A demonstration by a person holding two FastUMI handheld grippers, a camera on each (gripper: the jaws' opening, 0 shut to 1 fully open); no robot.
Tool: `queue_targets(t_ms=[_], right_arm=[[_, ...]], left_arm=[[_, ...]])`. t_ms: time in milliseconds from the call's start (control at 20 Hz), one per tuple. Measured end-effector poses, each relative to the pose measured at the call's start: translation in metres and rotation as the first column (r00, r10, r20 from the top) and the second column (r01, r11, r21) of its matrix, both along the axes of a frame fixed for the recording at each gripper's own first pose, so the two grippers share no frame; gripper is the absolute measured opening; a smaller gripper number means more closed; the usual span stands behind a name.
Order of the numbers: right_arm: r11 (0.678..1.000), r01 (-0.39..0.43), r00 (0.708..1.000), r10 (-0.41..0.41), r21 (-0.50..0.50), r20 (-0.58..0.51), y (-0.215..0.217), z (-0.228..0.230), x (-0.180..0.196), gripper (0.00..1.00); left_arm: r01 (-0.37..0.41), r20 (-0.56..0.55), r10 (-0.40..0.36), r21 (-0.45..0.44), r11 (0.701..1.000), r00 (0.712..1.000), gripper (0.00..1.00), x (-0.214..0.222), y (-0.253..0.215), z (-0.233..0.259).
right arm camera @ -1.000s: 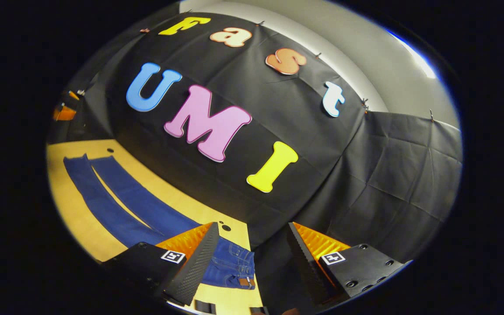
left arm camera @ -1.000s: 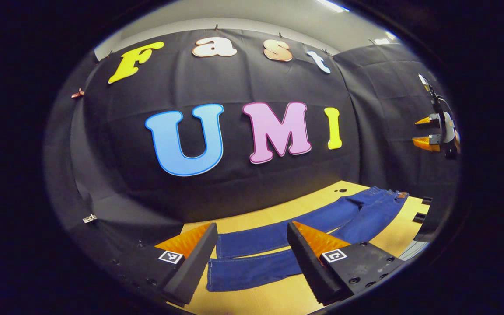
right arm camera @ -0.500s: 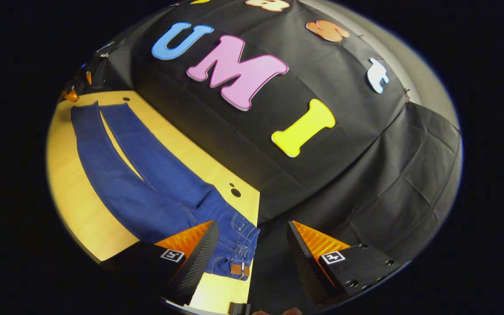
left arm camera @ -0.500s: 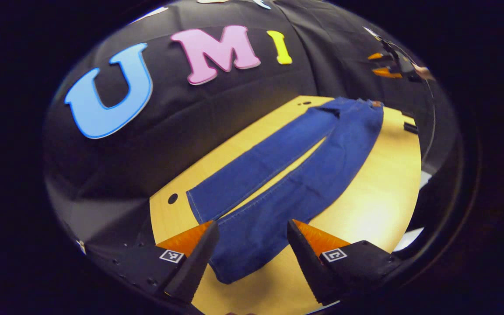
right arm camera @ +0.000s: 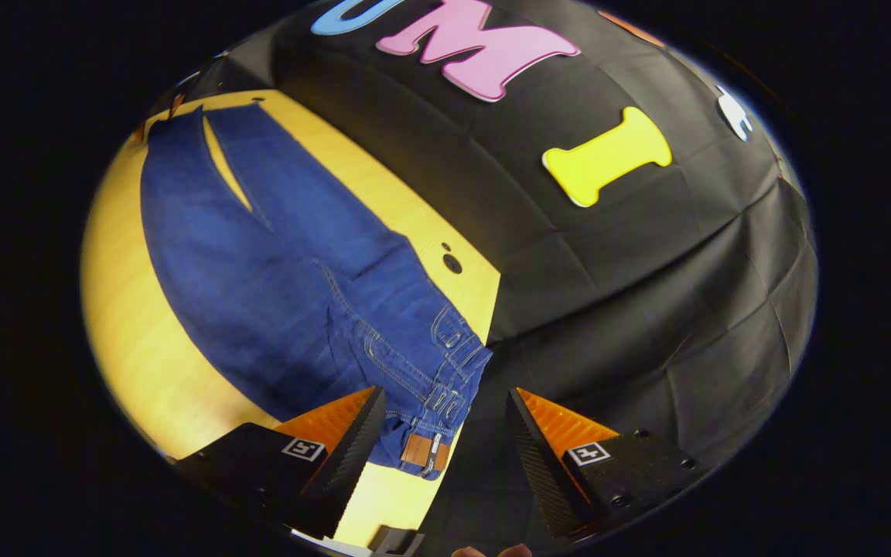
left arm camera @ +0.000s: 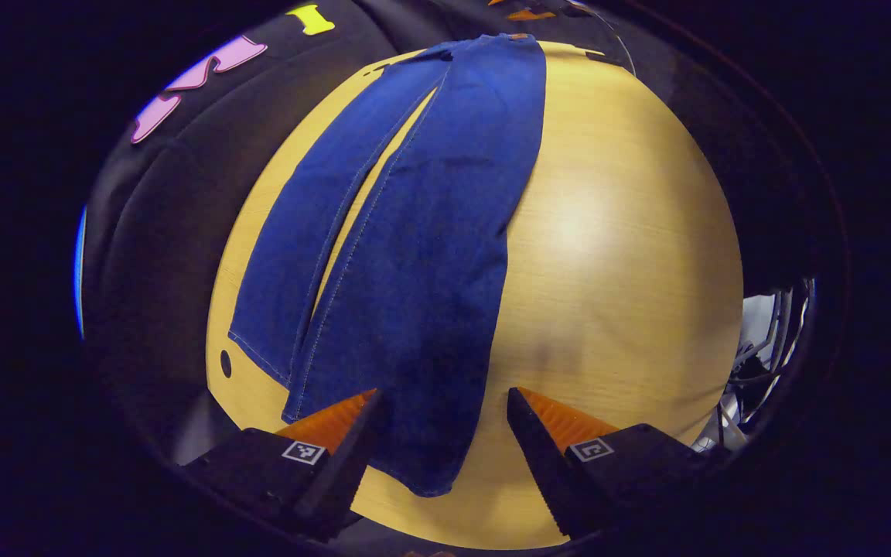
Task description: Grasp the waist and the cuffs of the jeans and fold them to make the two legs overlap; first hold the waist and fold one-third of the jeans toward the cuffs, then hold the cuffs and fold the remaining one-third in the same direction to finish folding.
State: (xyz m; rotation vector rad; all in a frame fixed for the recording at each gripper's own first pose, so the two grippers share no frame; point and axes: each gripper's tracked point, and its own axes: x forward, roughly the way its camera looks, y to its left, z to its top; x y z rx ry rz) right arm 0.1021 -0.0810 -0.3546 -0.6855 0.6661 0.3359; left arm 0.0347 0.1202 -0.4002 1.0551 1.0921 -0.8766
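Since the earlier frames both grippers have tipped down from facing the booth wall and now look onto the jeans (left arm camera: 414, 255) lying flat on the wooden counter (left arm camera: 616, 255). In the left gripper view the left gripper (left arm camera: 442, 422) hovers above the near cuff end, its jaws apart with nothing between them but the lower leg's cuff (left arm camera: 430, 472) showing in the gap. The two legs lie side by side, a thin wedge of bare counter separating them, and run away to the waist at the far edge. A small dark hole (left arm camera: 226, 362) marks the counter left of the cuffs. In the right gripper view the right gripper (right arm camera: 445, 422) hangs over the waist (right arm camera: 434, 402), jaws apart; a brown patch (right arm camera: 425, 449) sits at the waistband between the fingers. Whether the fingers touch the denim is hard to tell. Another dark hole (right arm camera: 452, 264) lies just beside the hip, near the black wall cloth (right arm camera: 646, 309).
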Motion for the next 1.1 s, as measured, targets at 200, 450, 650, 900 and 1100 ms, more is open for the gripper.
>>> queue_targets(t_ms=[200,450,650,900,1100], right_arm=[[0.990,-0.102,0.994,0.097,-0.102,-0.057,-0.014,-0.026,-0.019,0.96],[0.878,-0.408,0.912,0.378,-0.248,-0.162,-0.002,-0.060,-0.048,0.96],[0.732,-0.604,0.796,0.536,-0.316,-0.282,0.007,-0.103,-0.064,0.96],[0.666,-0.635,0.771,0.573,-0.392,-0.276,0.000,-0.117,-0.045,0.90],[0.742,-0.566,0.823,0.481,-0.358,-0.303,0.003,-0.132,-0.049,0.42]], left_arm=[[0.029,-0.030,-0.030,-0.009,1.000,0.999,0.96,0.021,-0.003,-0.007],[0.064,-0.033,-0.065,-0.015,0.998,0.997,0.95,0.026,-0.007,-0.010],[0.085,-0.035,-0.086,-0.012,0.996,0.996,0.95,0.027,-0.008,-0.010],[0.157,0.021,-0.157,-0.013,0.987,0.987,0.94,0.031,-0.017,-0.009],[0.196,0.075,-0.194,-0.019,0.980,0.978,0.83,0.039,-0.025,-0.013]])
